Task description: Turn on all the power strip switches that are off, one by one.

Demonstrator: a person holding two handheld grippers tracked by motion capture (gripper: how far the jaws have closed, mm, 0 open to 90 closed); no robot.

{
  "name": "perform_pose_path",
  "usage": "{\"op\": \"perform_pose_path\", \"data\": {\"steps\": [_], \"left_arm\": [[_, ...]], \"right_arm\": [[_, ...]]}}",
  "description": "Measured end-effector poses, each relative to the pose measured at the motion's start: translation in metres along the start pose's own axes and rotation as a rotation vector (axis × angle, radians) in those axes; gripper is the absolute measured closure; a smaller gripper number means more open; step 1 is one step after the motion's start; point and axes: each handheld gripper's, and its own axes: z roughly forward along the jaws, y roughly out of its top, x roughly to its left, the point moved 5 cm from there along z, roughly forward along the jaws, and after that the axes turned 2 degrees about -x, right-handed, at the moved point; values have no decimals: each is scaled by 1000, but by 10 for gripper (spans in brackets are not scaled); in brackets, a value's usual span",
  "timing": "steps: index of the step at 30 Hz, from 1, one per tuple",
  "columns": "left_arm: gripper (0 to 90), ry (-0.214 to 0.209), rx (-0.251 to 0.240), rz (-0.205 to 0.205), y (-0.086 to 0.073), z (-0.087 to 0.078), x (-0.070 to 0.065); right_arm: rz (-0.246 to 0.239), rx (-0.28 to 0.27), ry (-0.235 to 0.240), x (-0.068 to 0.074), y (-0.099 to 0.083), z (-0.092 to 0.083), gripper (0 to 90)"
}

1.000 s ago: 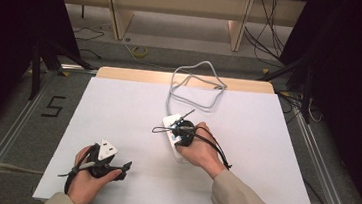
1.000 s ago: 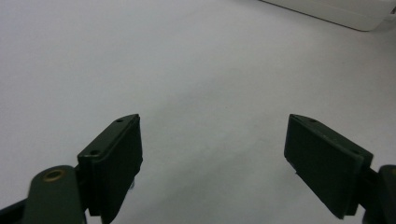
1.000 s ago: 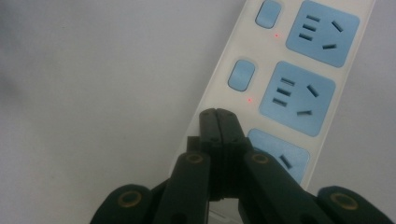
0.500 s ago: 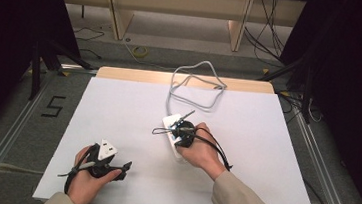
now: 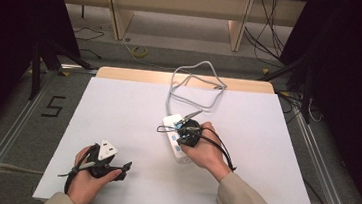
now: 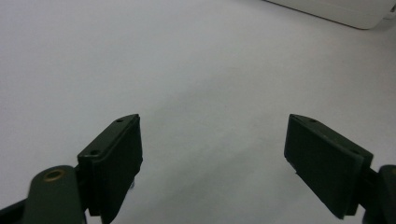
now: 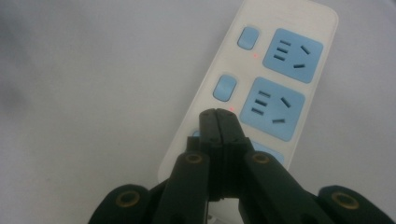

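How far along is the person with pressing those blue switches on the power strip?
Two small red lights glow beside the upper switches of the power strip, so those look switched on. The right gripper, jaws shut, is down over the next switch, which its tips mostly hide. Whether that one is pressed can't be told. The left gripper waits open over bare table.

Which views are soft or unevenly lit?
High view: table bright, surroundings nearly black. Left gripper view: open left gripper sharp, table surface featureless, faint shadow. Right gripper view: power strip slightly soft, shut right gripper blurred close up.
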Motion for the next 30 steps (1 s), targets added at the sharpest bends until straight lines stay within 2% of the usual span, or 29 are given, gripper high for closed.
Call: {"op": "perform_pose_path", "data": {"steps": [12,30], "left_arm": [[193,0,-1,-4,0,0,-1],[193,1,-2,-6,-1,0,0]], "right_arm": [[18,-26,1,-11,-8,-9,889],[28,-72,-12,-26,-22,-24,771]]}}
